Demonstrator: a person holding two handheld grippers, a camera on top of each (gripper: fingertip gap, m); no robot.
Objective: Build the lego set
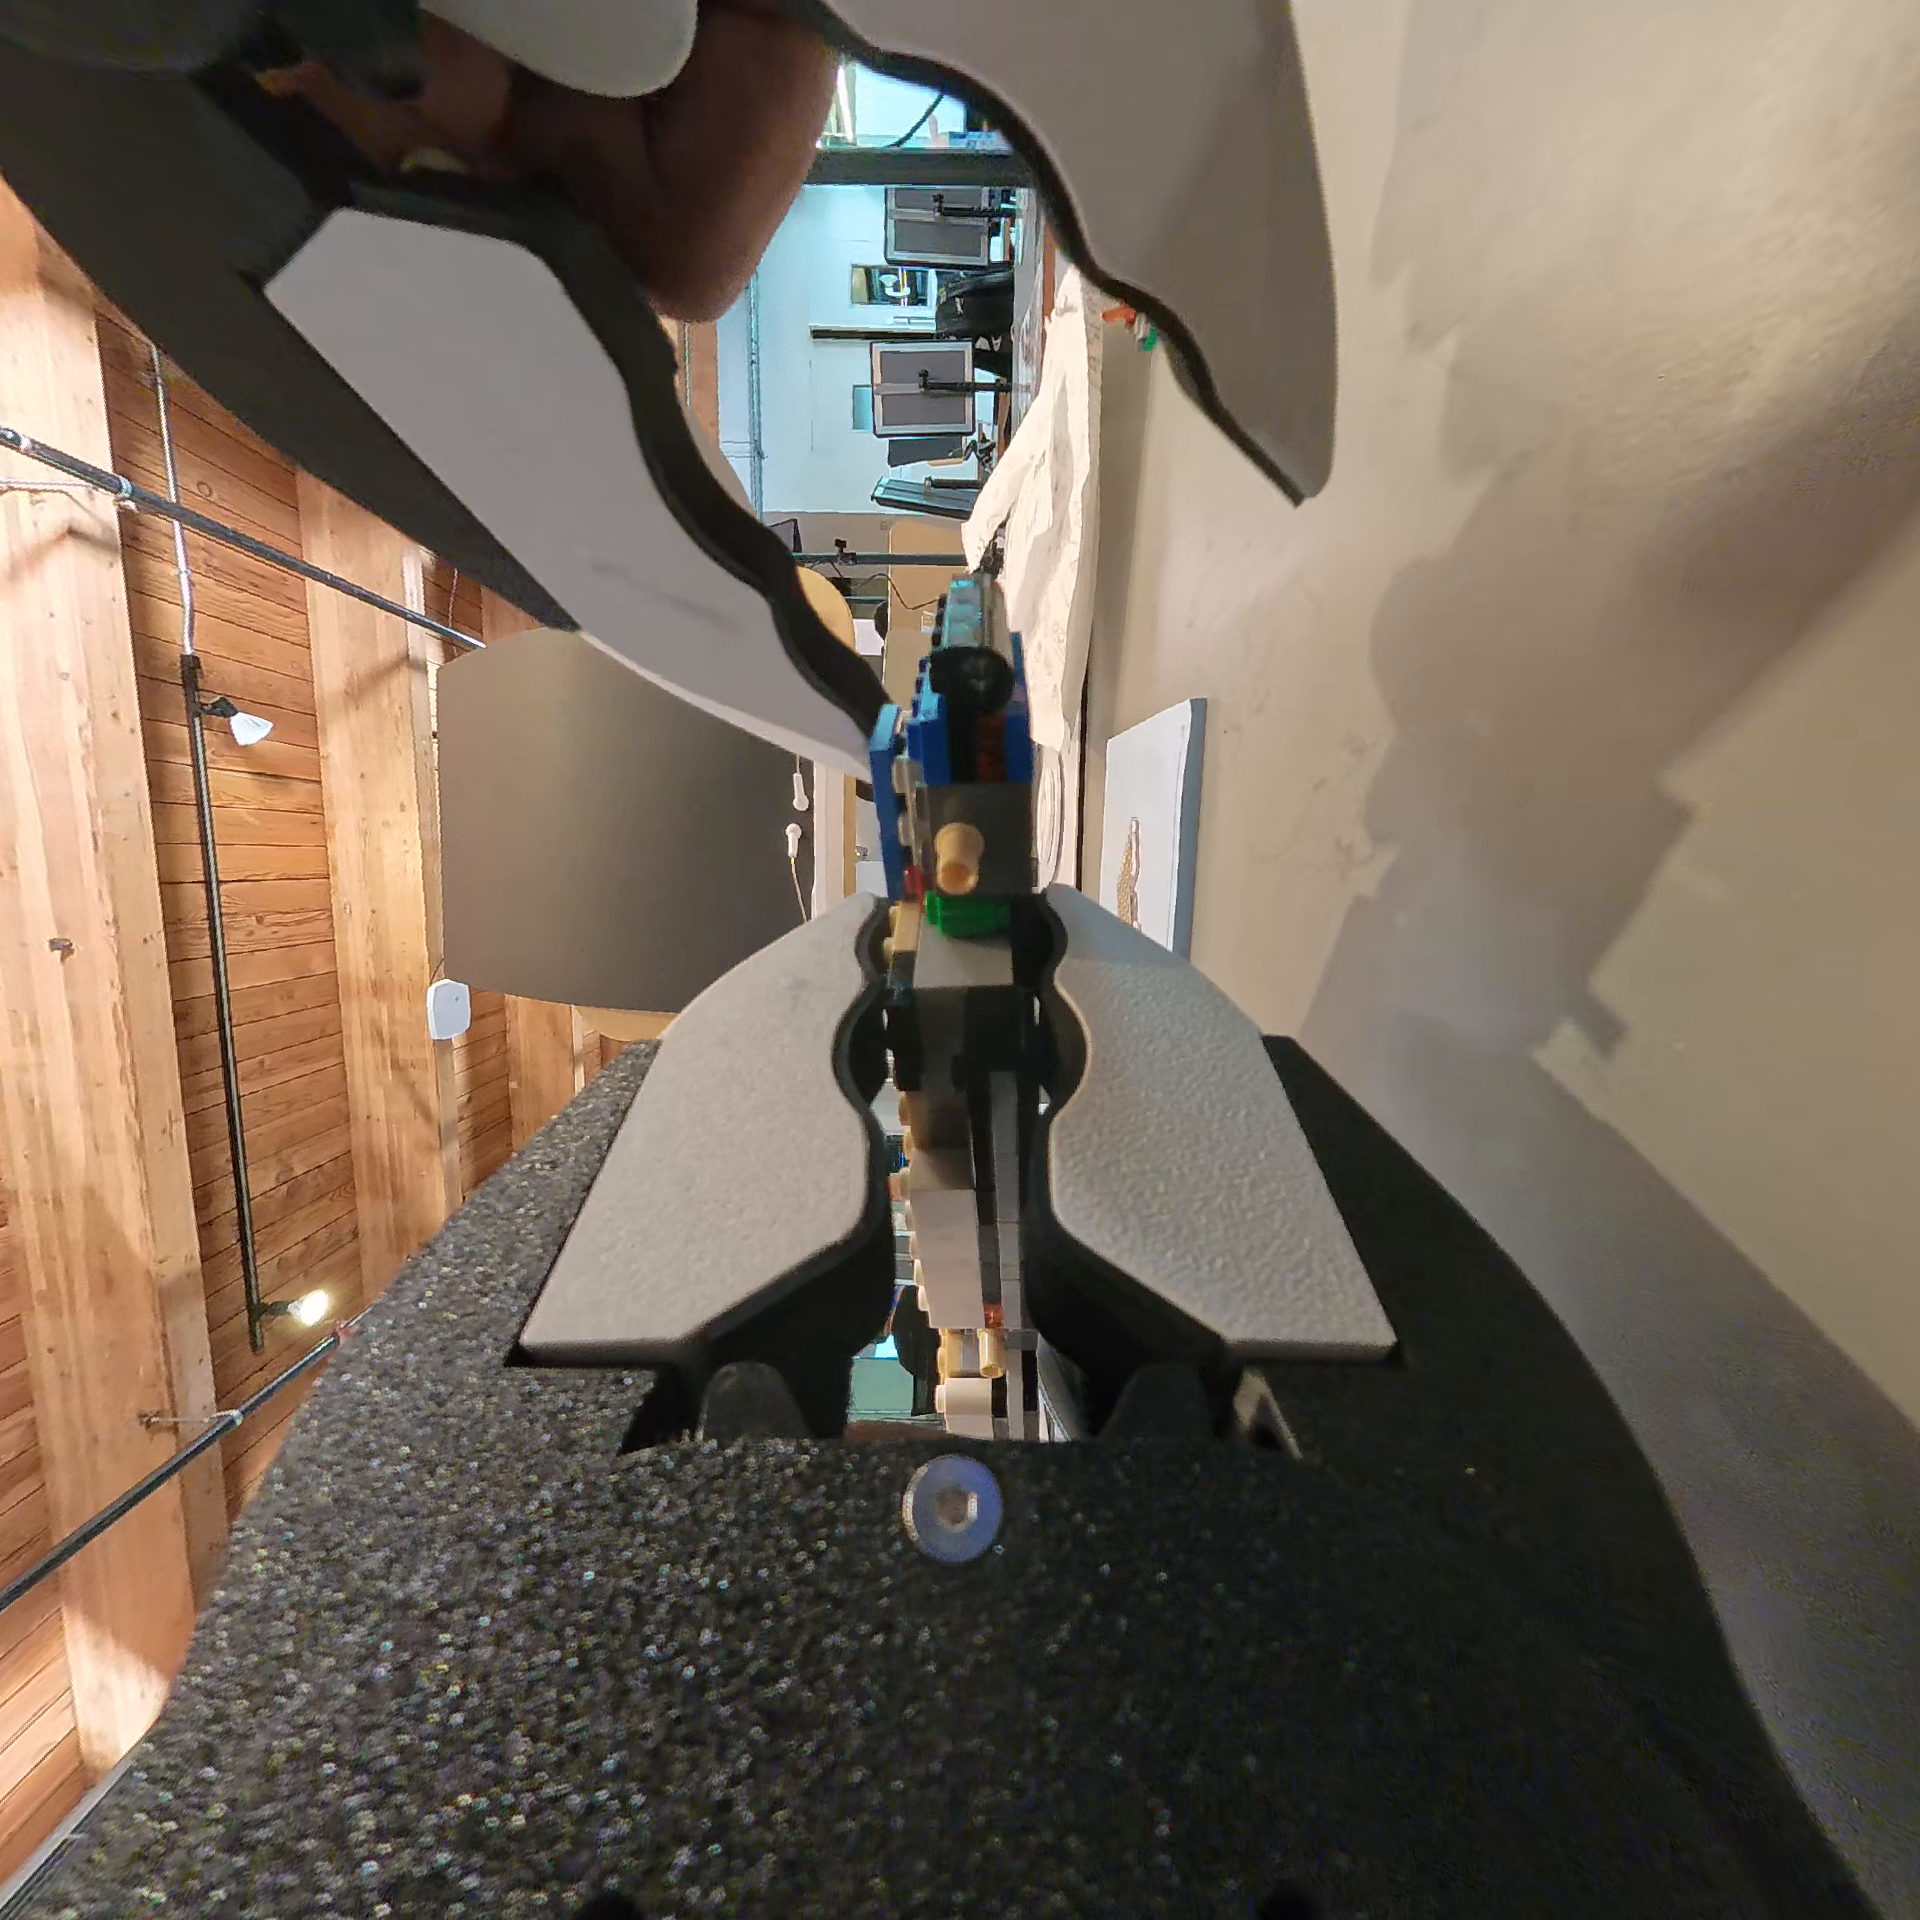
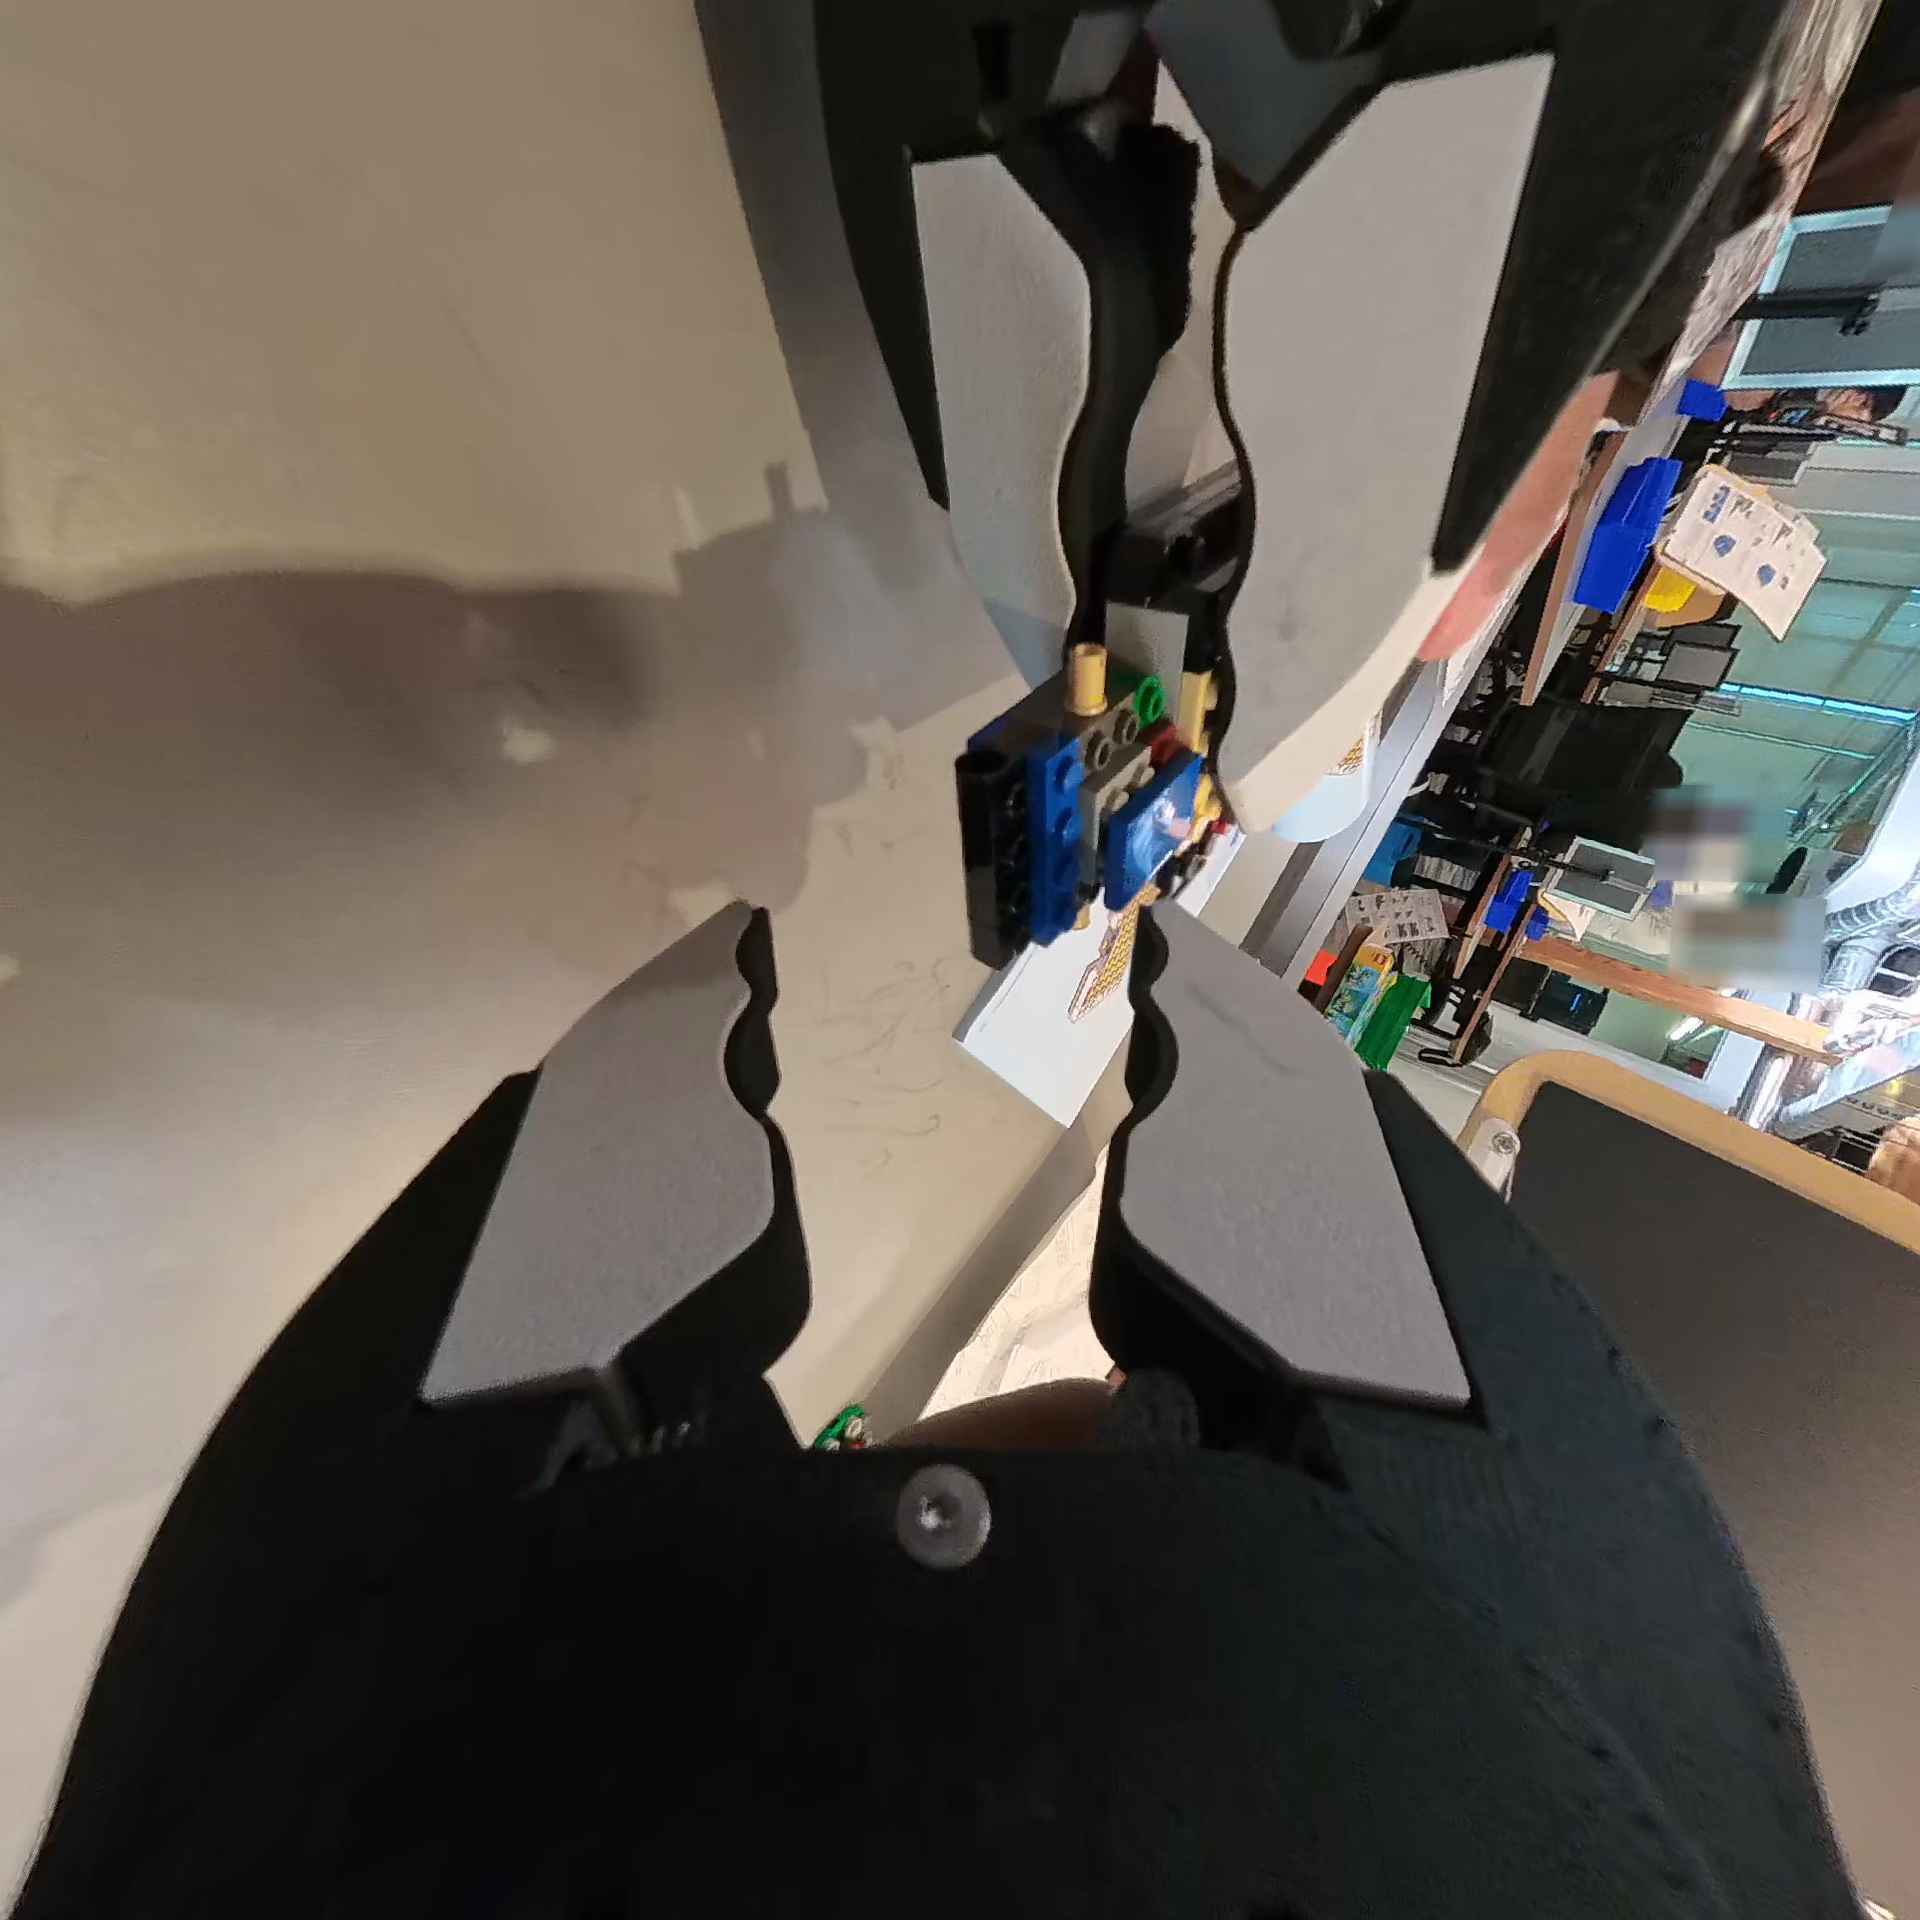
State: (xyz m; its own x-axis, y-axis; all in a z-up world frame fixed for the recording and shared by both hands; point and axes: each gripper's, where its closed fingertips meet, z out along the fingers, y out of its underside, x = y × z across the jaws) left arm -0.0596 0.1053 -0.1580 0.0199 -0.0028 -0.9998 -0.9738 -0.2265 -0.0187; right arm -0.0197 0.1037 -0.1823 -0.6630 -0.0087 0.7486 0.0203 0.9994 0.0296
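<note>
Workshop or maker-lab interior, open plan. Wood-plank wall (image 1: pixel 260 727) along the left of the left wrist view, with a black pipe rail carrying spot lamps (image 1: pixel 249 727). Beige worktop (image 1: pixel 1507 623) fills the right side. Monitors on arms (image 1: pixel 925 384) in the upper centre background. In the right wrist view, right edge: shelving with blue storage bins (image 2: pixel 1626 530), printed sheets (image 2: pixel 1745 551) pinned up, colourful boxes (image 2: pixel 1371 997) at mid right. White instruction booklet (image 2: pixel 1049 1029) on the worktop, centre.
</note>
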